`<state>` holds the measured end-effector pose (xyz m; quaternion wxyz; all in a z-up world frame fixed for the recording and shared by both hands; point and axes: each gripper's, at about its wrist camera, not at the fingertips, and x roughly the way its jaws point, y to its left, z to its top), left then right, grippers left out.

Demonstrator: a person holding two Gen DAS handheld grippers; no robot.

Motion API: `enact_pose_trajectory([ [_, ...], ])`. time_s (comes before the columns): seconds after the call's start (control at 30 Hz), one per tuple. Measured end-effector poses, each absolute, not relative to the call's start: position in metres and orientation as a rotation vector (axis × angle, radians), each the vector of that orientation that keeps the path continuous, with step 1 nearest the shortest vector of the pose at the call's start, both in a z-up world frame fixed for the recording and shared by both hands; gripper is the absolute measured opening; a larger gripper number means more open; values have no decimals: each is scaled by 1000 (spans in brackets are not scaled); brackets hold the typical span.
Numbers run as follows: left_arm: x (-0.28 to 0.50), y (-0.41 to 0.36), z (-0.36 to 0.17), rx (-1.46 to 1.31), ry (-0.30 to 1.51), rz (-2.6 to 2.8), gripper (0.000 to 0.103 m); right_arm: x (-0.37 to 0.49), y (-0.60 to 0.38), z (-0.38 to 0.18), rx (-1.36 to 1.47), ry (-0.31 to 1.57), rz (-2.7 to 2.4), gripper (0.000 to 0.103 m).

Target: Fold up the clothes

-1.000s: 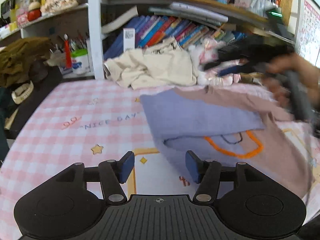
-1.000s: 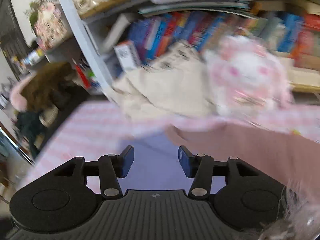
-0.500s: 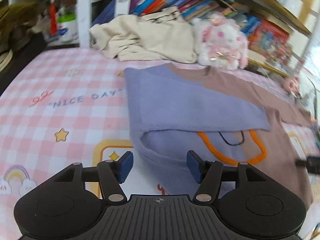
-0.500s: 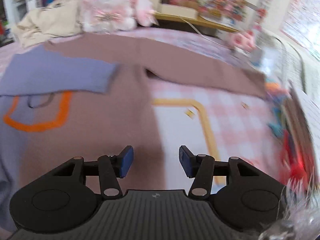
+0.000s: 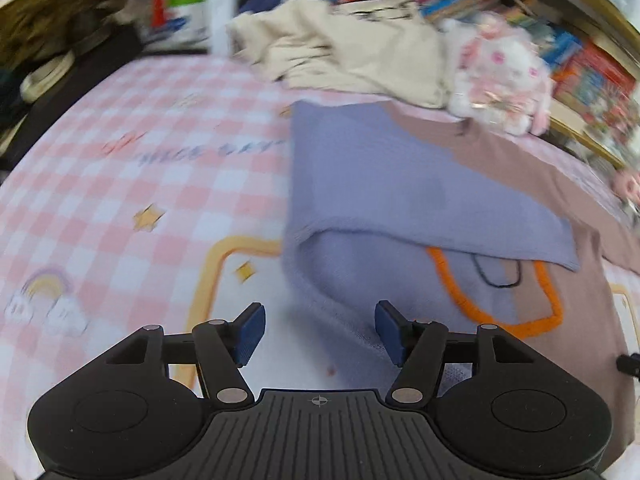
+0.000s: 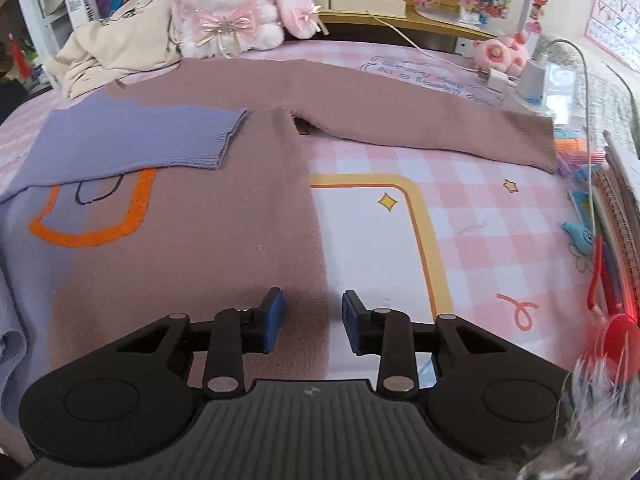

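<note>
Checked sheet [image 6: 472,216]; right hand-held gripper [image 6: 313,318] half-open astride sweater [image 6: 208,256]

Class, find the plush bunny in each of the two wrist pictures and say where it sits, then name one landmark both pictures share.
Left wrist: the bunny is blurred at the upper right, beyond the sweater's far edge.
Right wrist: the bunny sits sharp at the top, left of centre, just beyond the sweater.
Shared landmark: the cream garment heaped directly left of the bunny in both.
</note>
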<state>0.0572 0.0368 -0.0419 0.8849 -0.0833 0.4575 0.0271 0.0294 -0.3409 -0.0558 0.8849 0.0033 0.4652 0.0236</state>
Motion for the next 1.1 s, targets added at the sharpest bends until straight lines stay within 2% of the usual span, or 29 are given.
enact_pose_trajectory([
  [0.03,54,40,-42,-167,955,70,60,29,-341,-55,5,971,62,25],
  [0.1,48,47,-44,-143,957,110,50,30,-340,-54,-12,976,85,24],
  [0.2,44,64,-51,-44,989,233,47,31,-339,-53,-45,985,122,24],
  [0.4,13,63,-30,-220,876,75,51,35,-349,-52,-50,999,199,25],
  [0.53,20,44,-47,-159,932,101,47,37,-357,-51,-44,986,204,25],
  [0.57,20,44,-52,-171,944,112,43,37,-359,-51,-53,983,206,25],
  [0.67,20,46,-61,-224,957,132,22,38,-363,-50,-72,978,217,25],
  [0.7,20,47,-62,-226,957,128,8,38,-364,-50,-71,980,222,25],
  [0.73,21,48,-63,-228,957,123,5,37,-365,-50,-71,980,224,25],
  [0.9,32,59,-64,-219,954,139,4,35,-365,-50,-35,1007,270,25],
  [1.0,44,62,-63,-160,952,157,4,30,-350,-52,-73,1003,352,13],
  [1.1,52,62,-62,-106,964,162,5,28,-331,-52,-154,977,378,10],
])
